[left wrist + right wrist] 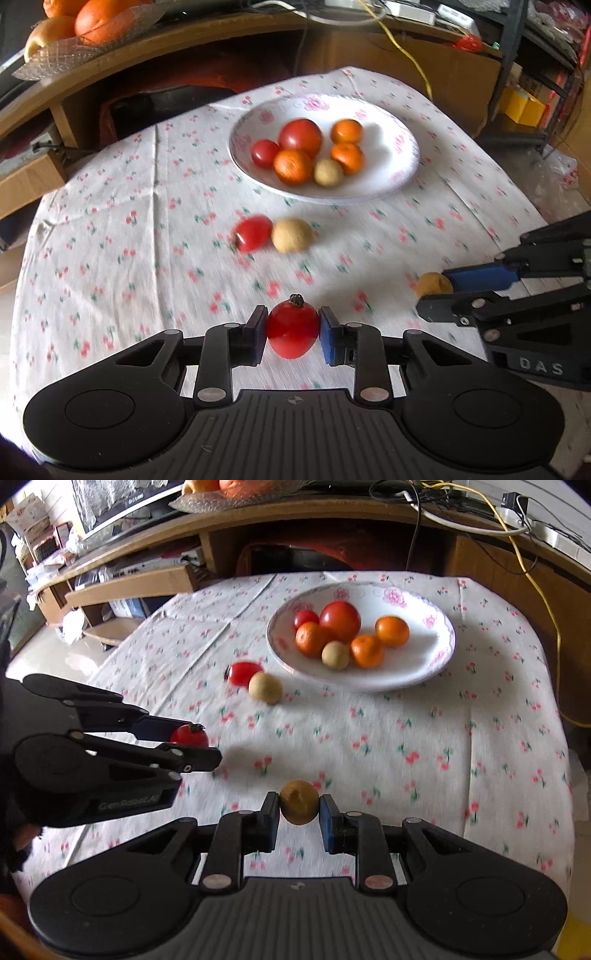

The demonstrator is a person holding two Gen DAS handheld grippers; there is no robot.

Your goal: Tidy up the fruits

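My left gripper (293, 329) is shut on a small red tomato (291, 334) above the near part of the table; the same tomato (190, 735) shows in the right wrist view at the left gripper (192, 744). My right gripper (298, 809) is shut on a tan round fruit (298, 802), which the left wrist view shows as the tan fruit (433, 283) at the right gripper (434, 295). A white flowered plate (384, 184) at the far side holds two tomatoes, three oranges and one tan fruit. On the cloth before it lie a red tomato (253, 232) and a tan fruit (291, 235), touching.
The table wears a white cloth with a cherry print (122, 236). Behind it runs a wooden shelf (177, 48) with a glass dish of oranges (92, 26), cables and a yellow cord (410, 55). Cardboard boxes stand on the left.
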